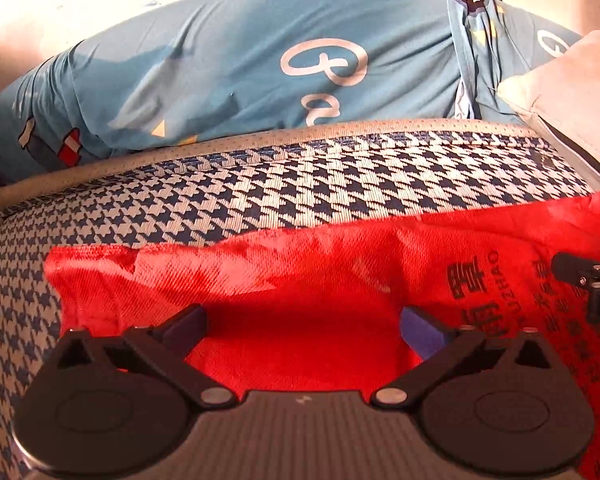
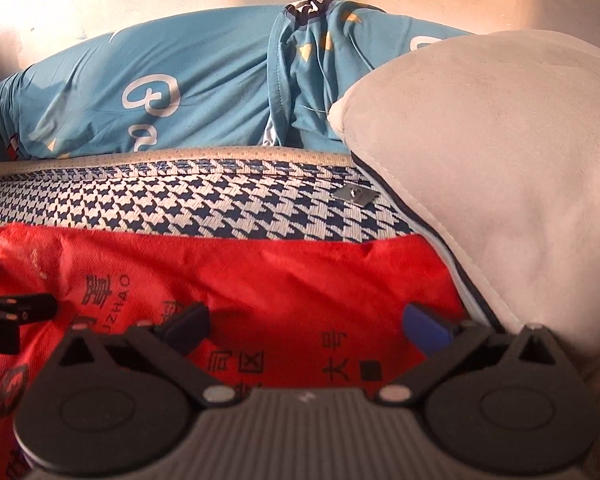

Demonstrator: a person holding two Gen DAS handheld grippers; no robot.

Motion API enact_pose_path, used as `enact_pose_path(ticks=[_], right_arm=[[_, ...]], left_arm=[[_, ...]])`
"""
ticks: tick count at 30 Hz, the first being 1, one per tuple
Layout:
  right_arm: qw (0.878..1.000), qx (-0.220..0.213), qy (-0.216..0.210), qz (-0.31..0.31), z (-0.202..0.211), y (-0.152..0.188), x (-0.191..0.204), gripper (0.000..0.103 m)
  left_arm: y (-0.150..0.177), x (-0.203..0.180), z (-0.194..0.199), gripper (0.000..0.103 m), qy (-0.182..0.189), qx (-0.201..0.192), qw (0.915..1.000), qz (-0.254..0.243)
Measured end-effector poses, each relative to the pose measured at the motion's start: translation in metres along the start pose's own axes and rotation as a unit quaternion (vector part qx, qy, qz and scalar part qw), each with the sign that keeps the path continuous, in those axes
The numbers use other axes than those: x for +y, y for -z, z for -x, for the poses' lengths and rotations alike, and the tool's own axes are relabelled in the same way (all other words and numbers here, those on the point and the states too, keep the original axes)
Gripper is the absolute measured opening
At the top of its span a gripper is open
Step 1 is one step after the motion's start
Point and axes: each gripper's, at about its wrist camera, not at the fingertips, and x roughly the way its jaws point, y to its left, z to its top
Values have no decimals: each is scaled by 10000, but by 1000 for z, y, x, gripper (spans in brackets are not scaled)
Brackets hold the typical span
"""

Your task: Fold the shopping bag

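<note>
1. Jaws of the left gripper [image 1: 302, 326] are spread wide, with nothing pinched; the red shopping bag [image 1: 300, 276] lies beneath and between them.
2. Jaws of the right gripper [image 2: 306, 326] are likewise spread wide over the bag's right part, gripping nothing.
3. The bag lies flat and creased on a blue-and-white houndstooth mat [image 1: 340, 176], its black printed characters [image 2: 336, 360] toward the right half.
4. Beyond the mat's far edge lies a blue quilt [image 1: 260, 60] with white lettering.
5. A grey pillow [image 2: 500, 168] rests at the right, overlapping the mat's corner just beside the bag's right edge.
</note>
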Motion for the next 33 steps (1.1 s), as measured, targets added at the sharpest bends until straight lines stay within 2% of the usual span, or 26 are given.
enact_pose_path(ticks=[6, 10, 15, 17, 19, 20, 21, 25, 33], right_arm=[[9998, -88, 58, -164, 4, 5, 1, 103], [9998, -92, 36, -190, 3, 6, 0, 103], [9997, -96, 26, -207, 3, 6, 0, 103], [9997, -96, 23, -206, 3, 6, 0, 103], [9998, -95, 16, -182, 3, 6, 0, 103], [9998, -96, 16, -175, 3, 6, 0, 103], [9998, -97, 23, -187, 3, 6, -1, 103], [9998, -99, 18, -189, 3, 6, -1, 103], [9998, -102, 15, -191, 3, 6, -2, 103]], left_arm=[[14, 7, 22, 103, 98, 195, 9998, -6], [31, 7, 42, 103, 341, 113, 9969, -693], [47, 12, 58, 103, 949, -108, 9865, -1331], [46, 13, 56, 103, 1129, -45, 9848, -1322], [42, 18, 48, 103, 1309, 37, 9862, -1013], [41, 20, 43, 103, 1353, -15, 9875, -805], [43, 21, 41, 103, 1313, -237, 9886, -695], [46, 14, 41, 103, 1178, -501, 9889, -761], [45, 9, 37, 103, 1208, -569, 9881, -761]])
